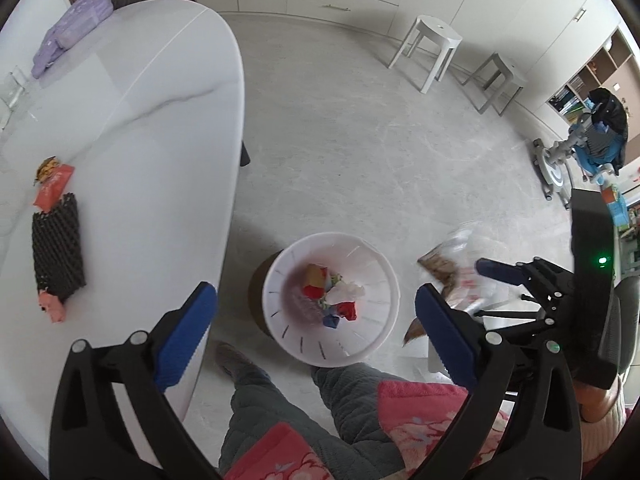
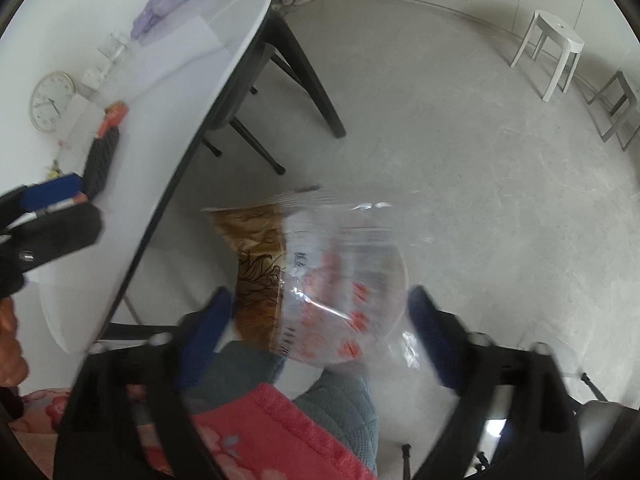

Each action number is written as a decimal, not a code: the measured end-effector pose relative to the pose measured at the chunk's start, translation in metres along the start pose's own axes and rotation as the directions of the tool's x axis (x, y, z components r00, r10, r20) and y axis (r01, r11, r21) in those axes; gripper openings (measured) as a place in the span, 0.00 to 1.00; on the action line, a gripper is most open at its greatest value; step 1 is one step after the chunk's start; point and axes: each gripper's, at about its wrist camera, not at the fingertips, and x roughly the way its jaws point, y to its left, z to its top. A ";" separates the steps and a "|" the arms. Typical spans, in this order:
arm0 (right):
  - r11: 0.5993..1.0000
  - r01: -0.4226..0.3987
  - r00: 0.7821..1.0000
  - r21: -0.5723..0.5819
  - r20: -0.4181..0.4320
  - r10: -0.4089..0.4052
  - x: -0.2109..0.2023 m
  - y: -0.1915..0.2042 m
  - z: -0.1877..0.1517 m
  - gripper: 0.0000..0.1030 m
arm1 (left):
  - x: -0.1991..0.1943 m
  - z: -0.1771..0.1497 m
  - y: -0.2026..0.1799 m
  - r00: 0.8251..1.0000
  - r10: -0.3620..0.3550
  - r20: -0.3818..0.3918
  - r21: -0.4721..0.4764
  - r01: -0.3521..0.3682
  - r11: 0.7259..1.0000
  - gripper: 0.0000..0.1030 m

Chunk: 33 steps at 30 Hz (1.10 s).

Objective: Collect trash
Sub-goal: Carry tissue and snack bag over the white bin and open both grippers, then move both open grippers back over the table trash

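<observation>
A white trash bin [image 1: 384,304] stands on the floor beside the table, with several crumpled scraps [image 1: 334,294] inside. My left gripper [image 1: 316,332] is open and empty above it. My right gripper [image 2: 320,320] has its jaws wide apart, and a clear plastic bag with a brown and red print [image 2: 320,276] hangs blurred between them; it also shows in the left wrist view [image 1: 452,268]. I cannot tell whether a finger touches it. On the white table [image 1: 160,140] lie a black foam net [image 1: 58,256], a red wrapper [image 1: 54,188] and a pink scrap [image 1: 54,310].
A purple pouch [image 1: 76,20] and a glass [image 1: 12,88] sit at the table's far end. A wall clock [image 2: 52,100] lies on the table. Two stools [image 1: 436,48] stand by the cabinets. The person's legs [image 1: 280,412] are below the bin.
</observation>
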 end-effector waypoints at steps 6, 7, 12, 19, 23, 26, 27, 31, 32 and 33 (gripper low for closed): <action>0.999 0.034 0.999 0.031 -0.018 -0.033 0.005 0.001 0.003 0.97 | -0.008 -0.004 0.010 1.000 0.017 0.004 -0.005 -0.017 1.000 0.92; 0.999 0.038 0.999 0.039 -0.014 -0.037 0.004 0.000 0.004 0.97 | -0.010 -0.005 0.011 1.000 0.020 0.006 -0.006 -0.020 1.000 0.92; 0.997 0.040 0.999 0.062 0.003 -0.041 0.003 0.004 0.008 0.97 | -0.013 -0.006 0.020 1.000 0.021 0.014 -0.012 -0.021 1.000 0.92; 0.998 0.047 0.999 0.048 0.000 -0.047 0.004 0.013 0.008 0.97 | -0.015 -0.010 0.023 1.000 0.015 0.012 -0.028 -0.015 1.000 0.92; 0.998 0.048 0.999 0.043 0.001 -0.048 0.003 0.014 0.011 0.97 | -0.017 -0.010 0.027 1.000 0.019 0.014 -0.033 -0.019 0.999 0.92; 0.998 0.052 0.999 0.038 0.005 -0.052 0.003 0.019 0.013 0.97 | -0.018 -0.012 0.033 1.000 0.022 0.014 -0.046 -0.021 0.999 0.92; 0.998 0.054 0.999 0.035 0.005 -0.054 0.004 0.022 0.015 0.97 | -0.019 -0.012 0.035 1.000 0.023 0.014 -0.052 -0.023 0.998 0.92; 0.998 0.052 0.999 0.016 0.004 -0.052 0.008 0.036 0.024 0.97 | -0.025 -0.017 0.059 0.999 0.046 0.027 -0.107 -0.042 0.993 0.92; 0.999 0.050 0.999 0.011 0.003 -0.051 0.010 0.040 0.027 0.97 | -0.027 -0.019 0.065 0.998 0.050 0.030 -0.122 -0.046 0.991 0.92; 0.999 0.048 0.999 0.002 0.001 -0.048 0.012 0.046 0.030 0.97 | -0.029 -0.021 0.077 0.998 0.057 0.035 -0.151 -0.051 0.987 0.92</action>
